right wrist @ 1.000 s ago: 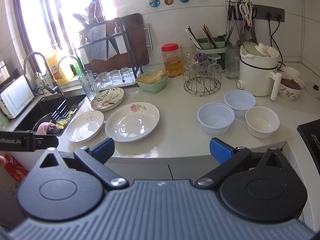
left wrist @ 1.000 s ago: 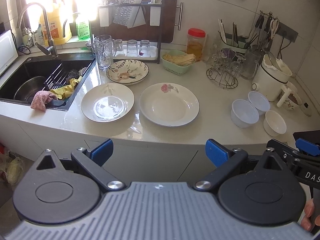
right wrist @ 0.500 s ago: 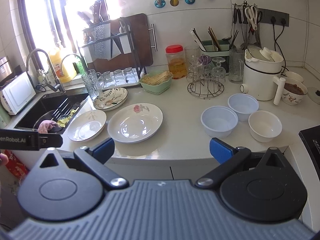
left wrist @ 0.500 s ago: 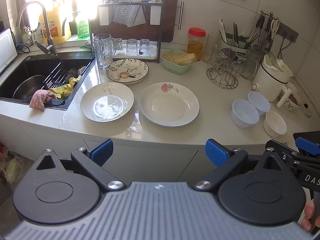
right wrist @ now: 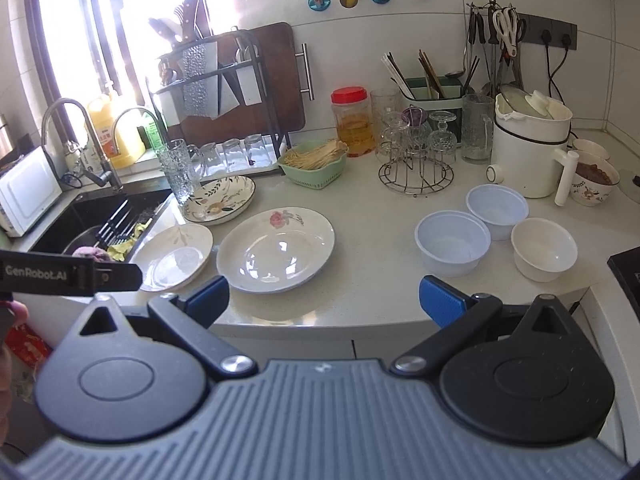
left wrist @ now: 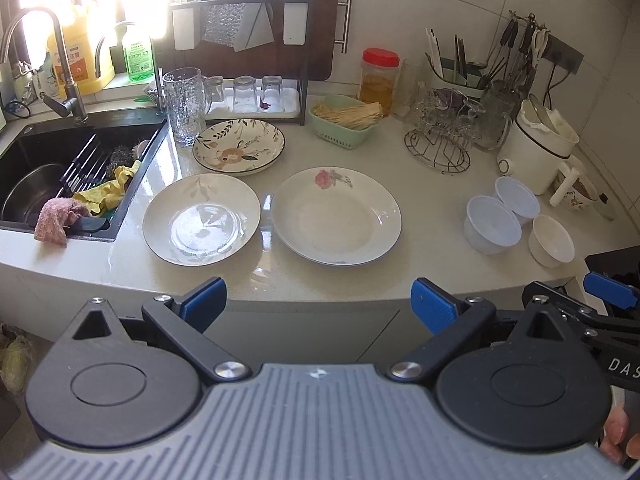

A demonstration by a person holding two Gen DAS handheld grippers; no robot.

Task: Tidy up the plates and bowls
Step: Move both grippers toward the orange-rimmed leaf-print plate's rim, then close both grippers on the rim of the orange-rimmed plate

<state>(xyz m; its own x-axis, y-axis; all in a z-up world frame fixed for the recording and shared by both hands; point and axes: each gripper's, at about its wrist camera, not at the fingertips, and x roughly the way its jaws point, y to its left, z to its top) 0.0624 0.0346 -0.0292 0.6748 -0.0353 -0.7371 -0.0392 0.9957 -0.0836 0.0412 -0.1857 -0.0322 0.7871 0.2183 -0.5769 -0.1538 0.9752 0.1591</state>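
Note:
Three plates lie on the counter: a large white plate with a pink rose (left wrist: 336, 216) (right wrist: 276, 250), a white plate with a faint leaf print (left wrist: 201, 218) (right wrist: 174, 258) to its left, and a flower-patterned plate (left wrist: 239, 145) (right wrist: 219, 199) behind. To the right stand two pale blue plastic bowls (left wrist: 493, 225) (right wrist: 452, 242) (right wrist: 497, 205) and one white bowl (left wrist: 551, 240) (right wrist: 543, 249). My left gripper (left wrist: 318, 304) is open, held off the counter's front edge before the plates. My right gripper (right wrist: 323, 300) is open too, in front of the rose plate and the bowls. Both hold nothing.
A black sink (left wrist: 48, 176) with cloths lies at the left. At the back stand a glass mug (left wrist: 185, 106), a dish rack (left wrist: 240, 44), a green basket (left wrist: 346, 122), a red-lidded jar (left wrist: 378, 76), a wire glass stand (left wrist: 438, 148) and a white cooker (left wrist: 536, 148). A dark hob edge (right wrist: 626, 268) is at right.
Both grippers have drifted slightly closer to the counter and a little higher; the jaws stay open. Plates and bowls have not moved.

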